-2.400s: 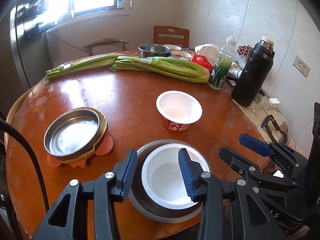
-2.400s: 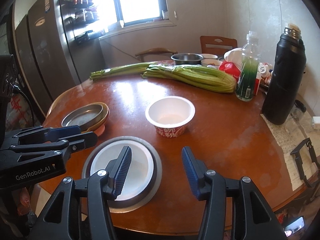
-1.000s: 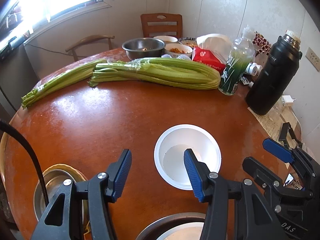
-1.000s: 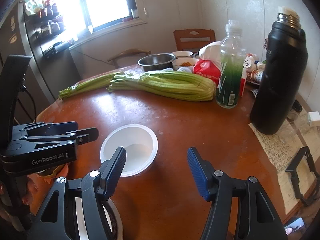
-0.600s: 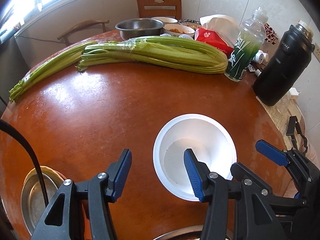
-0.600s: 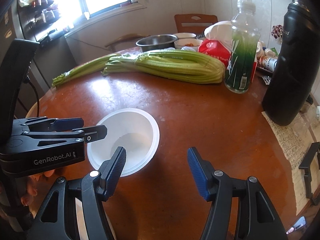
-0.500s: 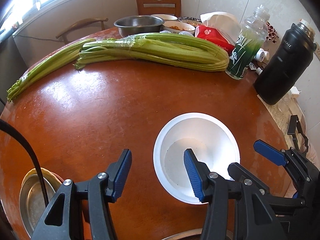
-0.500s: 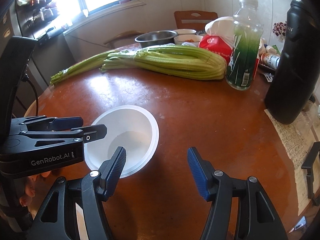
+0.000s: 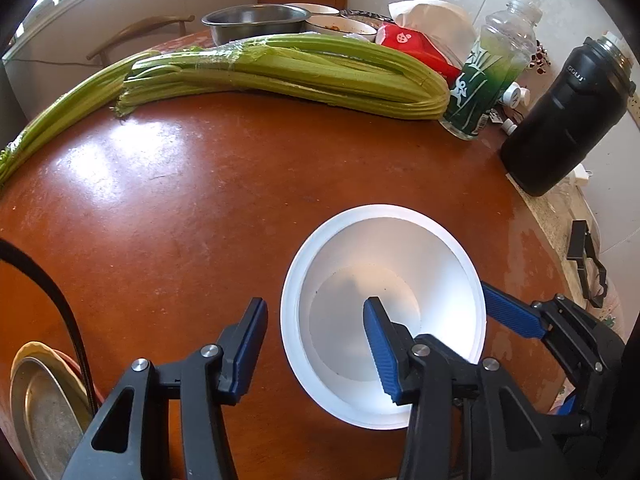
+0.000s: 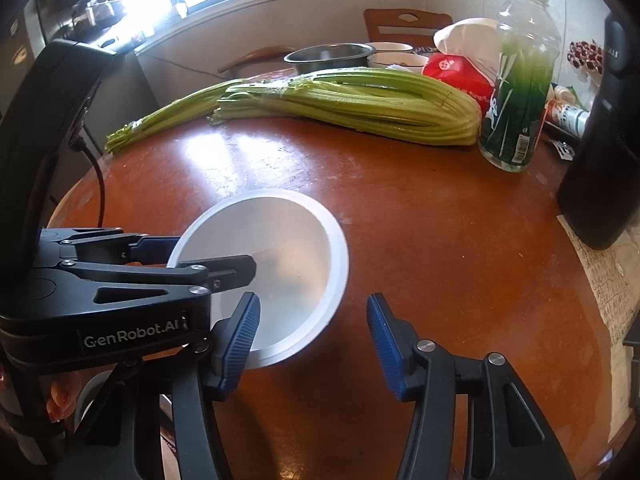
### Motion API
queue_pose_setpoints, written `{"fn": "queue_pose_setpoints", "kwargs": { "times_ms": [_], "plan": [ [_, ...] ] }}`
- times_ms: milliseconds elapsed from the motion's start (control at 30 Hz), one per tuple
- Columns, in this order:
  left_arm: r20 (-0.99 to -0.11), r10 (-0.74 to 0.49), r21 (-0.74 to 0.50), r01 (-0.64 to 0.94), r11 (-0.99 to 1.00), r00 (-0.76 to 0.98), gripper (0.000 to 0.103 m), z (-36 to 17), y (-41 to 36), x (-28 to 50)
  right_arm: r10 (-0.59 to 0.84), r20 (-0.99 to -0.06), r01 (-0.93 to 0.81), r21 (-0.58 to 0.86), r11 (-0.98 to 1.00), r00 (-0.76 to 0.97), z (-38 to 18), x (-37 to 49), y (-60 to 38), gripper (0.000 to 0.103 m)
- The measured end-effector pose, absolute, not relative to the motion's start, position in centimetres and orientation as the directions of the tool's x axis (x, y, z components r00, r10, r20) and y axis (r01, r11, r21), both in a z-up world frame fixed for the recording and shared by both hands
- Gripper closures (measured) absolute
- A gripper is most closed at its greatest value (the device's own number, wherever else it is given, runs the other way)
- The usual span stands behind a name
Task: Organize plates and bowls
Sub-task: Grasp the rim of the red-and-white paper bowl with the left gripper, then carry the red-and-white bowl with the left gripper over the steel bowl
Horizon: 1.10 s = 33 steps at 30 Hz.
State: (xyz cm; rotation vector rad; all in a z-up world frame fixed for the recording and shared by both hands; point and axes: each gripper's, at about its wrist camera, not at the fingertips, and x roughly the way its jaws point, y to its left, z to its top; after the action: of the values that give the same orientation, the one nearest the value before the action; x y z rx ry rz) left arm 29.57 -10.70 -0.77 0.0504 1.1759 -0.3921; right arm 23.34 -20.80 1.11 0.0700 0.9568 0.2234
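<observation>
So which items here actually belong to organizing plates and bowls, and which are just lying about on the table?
Belongs to the job:
white bowl, straddled by the open left gripper
stacked metal plate at the table edge
open right gripper

Just lying about:
celery
green bottle
black thermos
red packet
steel basin

We cannot see the outer wall of the white bowl (image 9: 396,264), and the left gripper (image 9: 314,330) covers part of its near rim. Left of the bowl, the metal plate (image 9: 38,408) is cut off at the frame edge (a cable crosses it too). Behind the celery (image 9: 288,72), the far dishes' contents are too small to tell.
</observation>
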Motion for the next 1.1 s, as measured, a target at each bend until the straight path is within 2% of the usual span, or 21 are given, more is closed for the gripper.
{"fn": "queue_pose_setpoints", "kwargs": {
  "times_ms": [67,100,1100],
  "plan": [
    [-0.903,-0.302,-0.195,0.335,0.922,0.304,0.065,-0.8,-10.9,29.5,0.223,-0.801,-0.171,0.152,0.973,0.556,1.2,23.2,-20.5,0.055],
    [-0.902,-0.312,-0.205,0.34,0.918,0.299,0.066,-0.8,-11.0,29.5,0.218,-0.8,-0.172,0.145,0.974,0.559,1.3,23.1,-20.4,0.056],
    [-0.82,-0.307,-0.154,0.332,0.931,0.483,0.066,7.3,-8.4,24.0,0.256,-0.706,-0.242,0.123,0.962,0.661,8.0,18.5,-18.1,0.056]
  ]
}}
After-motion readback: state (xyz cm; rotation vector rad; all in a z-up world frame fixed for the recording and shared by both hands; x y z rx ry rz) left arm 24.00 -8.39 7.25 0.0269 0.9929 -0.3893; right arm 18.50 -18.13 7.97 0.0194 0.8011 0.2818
